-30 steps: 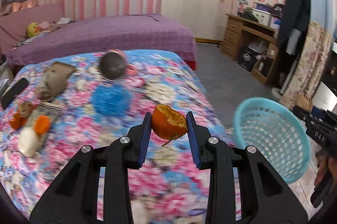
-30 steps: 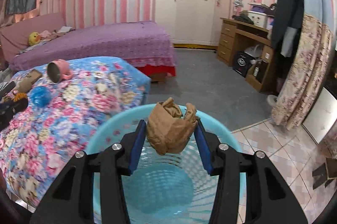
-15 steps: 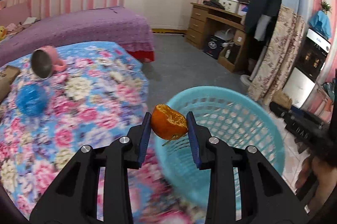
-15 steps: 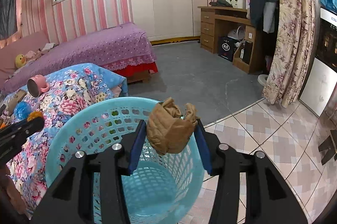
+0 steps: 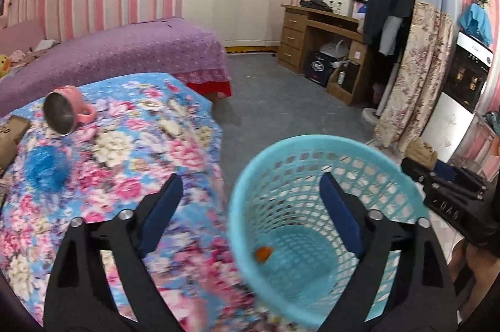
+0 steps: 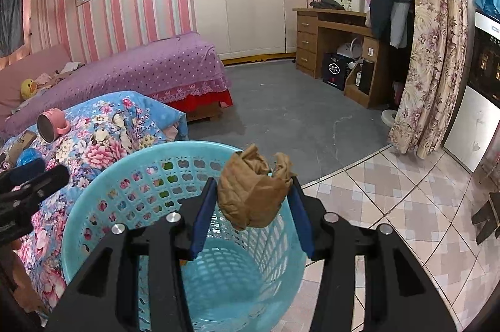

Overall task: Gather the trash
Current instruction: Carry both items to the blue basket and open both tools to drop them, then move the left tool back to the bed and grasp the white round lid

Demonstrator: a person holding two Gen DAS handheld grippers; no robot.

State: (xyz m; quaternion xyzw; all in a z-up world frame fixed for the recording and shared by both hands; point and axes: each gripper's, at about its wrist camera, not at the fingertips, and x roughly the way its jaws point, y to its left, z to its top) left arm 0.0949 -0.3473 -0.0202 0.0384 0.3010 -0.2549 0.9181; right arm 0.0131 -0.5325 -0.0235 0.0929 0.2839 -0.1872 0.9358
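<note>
A light blue plastic basket [image 5: 325, 144] stands on the floor beside the floral bed; it also shows in the right wrist view [image 6: 131, 157]. My left gripper [image 5: 250, 213] is open and empty above the basket's near rim. An orange peel [image 5: 263, 253] lies inside the basket near the bottom. My right gripper [image 6: 251, 207] is shut on a crumpled brown paper wad [image 6: 253, 194] and holds it over the basket's opening. The left gripper's tip [image 6: 34, 178] shows at the left of the right wrist view.
On the floral bedspread [image 5: 131, 150] lie a pink metal cup [image 5: 64, 113] on its side, a blue scrubber ball [image 5: 45, 168] and a brown item [image 5: 11, 135] at the left edge. A purple bed [image 5: 118, 47], a wooden desk [image 5: 325, 28] and a floral curtain [image 5: 415, 75] stand beyond.
My left gripper has opened over the basket and the orange peel has dropped into it. My right gripper still holds the paper wad over the basket.
</note>
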